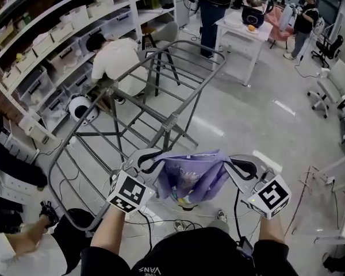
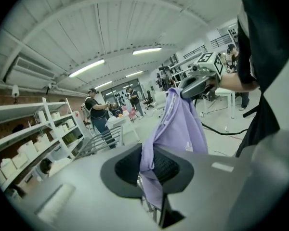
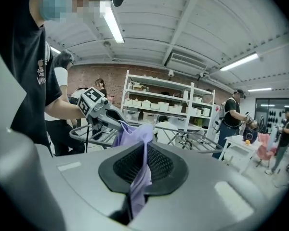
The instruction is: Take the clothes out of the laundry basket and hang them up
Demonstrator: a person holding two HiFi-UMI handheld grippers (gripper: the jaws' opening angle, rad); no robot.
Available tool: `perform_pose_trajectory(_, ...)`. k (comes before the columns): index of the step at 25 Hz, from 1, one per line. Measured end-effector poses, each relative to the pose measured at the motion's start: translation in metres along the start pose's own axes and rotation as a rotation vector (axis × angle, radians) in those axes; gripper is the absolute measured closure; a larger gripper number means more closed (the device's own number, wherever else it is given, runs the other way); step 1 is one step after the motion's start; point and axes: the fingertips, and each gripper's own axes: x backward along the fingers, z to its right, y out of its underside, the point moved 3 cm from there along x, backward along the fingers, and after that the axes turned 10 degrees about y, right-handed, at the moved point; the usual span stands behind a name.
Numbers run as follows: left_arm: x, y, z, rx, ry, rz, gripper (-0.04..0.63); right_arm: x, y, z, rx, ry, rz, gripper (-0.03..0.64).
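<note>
Nearest me, the left tool [image 1: 145, 158] is clamped on one edge of the purple shirt [image 1: 190, 177] and the right tool [image 1: 240, 167] is pinched tight on the other. I see the shirt stretched between them in the air, just before the drying rack [image 1: 161, 85].

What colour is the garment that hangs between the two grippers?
The garment is light purple, with a small print; the head view shows it best.

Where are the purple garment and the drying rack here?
purple garment [image 1: 190, 177], head view, middle of the cloth.
drying rack [image 1: 171, 121], head view, its centre hinge.
</note>
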Motion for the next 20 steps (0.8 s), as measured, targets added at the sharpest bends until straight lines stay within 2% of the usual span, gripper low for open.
perform_pose_trajectory(8,0.044,-0.068,-0.053,-0.163,-0.082,0.045,0.555,0.007,-0.072,0.002,0.028,0.034,0.128,0.598)
perform_pose_trajectory(14,0.057,-0.109,-0.105,-0.269,-0.168,0.022,0.555,-0.016,-0.12,0.032,0.032,0.03,0.219,0.598)
perform_pose_trajectory(20,0.053,-0.155,-0.165,-0.323,-0.285,-0.043,0.555,-0.047,-0.175,0.088,0.094,-0.042,0.306,0.598)
